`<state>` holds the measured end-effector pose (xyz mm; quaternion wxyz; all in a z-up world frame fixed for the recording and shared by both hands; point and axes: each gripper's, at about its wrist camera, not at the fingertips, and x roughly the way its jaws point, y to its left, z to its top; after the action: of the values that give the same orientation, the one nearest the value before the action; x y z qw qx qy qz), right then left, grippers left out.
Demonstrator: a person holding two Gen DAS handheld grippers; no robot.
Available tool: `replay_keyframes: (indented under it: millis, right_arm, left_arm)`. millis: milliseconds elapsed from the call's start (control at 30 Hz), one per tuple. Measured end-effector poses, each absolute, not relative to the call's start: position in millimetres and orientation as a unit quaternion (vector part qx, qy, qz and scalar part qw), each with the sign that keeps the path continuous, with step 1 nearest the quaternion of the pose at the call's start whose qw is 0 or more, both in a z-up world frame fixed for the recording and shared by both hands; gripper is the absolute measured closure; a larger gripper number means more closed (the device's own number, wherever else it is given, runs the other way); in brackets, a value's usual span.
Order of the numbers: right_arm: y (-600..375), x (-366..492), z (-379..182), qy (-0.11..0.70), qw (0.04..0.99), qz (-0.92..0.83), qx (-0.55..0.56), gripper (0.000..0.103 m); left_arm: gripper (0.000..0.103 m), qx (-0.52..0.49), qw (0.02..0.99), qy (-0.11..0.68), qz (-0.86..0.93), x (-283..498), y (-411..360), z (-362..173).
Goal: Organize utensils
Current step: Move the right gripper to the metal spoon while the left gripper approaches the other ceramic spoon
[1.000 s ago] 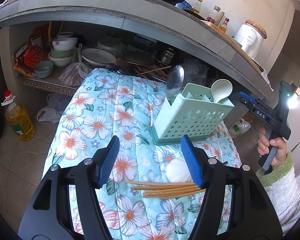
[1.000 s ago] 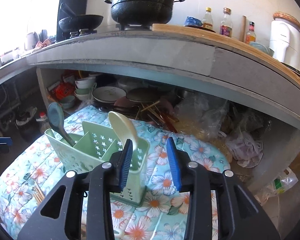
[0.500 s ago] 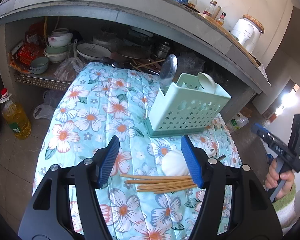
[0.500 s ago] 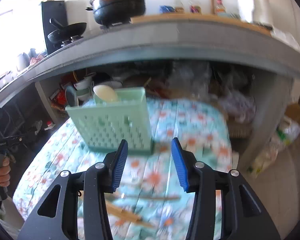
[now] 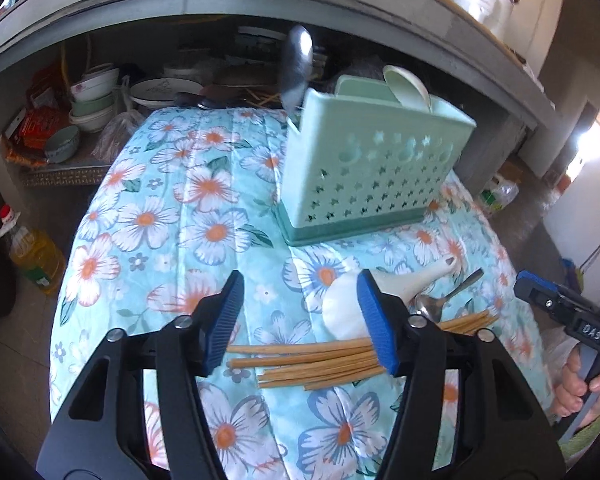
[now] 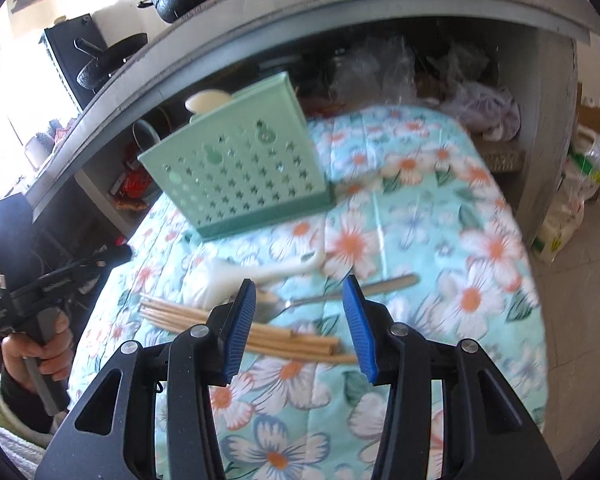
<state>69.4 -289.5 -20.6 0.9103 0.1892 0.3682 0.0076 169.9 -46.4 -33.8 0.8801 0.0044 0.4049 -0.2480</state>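
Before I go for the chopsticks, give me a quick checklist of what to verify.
1. Left tongs free of any load: ok, nothing between the pads, which have just been closing.
2. Right tongs free: ok, open and holding nothing.
3. Chopsticks reachable: ok, lying bundled flat on the floral cloth, in front of both tongs.
4. Nothing on top of the chopsticks: not ok, the white ceramic spoon and metal spoon lie against the bundle.
5. Green utensil caddy upright, ready: ok.
6. Free compartment in the caddy: cannot tell.
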Motion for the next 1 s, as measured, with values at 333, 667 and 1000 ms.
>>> replay_keyframes:
  millis: [333, 667, 1000]
  right_arm:
    - [-273.1, 72.4, -30.3, 0.386, 0.904, 0.020, 0.182, 0.058]
    - [-265.0, 85.6, -35.6, 0.397, 0.898, 0.039, 0.185, 0.058]
    - [-266.3, 82.5, -38.7, 0.402, 0.894, 0.032, 0.193, 0.058]
  left_arm:
    - [0.082, 0.079, 0.857, 0.460, -0.220, 185.8, -75.1, -84.1]
    - [0.083, 0.058, 0.843, 0.482, -0.231, 170.7, -59.2, -88.7]
    - [0.082, 0.027, 0.859, 0.454, -0.236, 167.3, -46.2, -70.3]
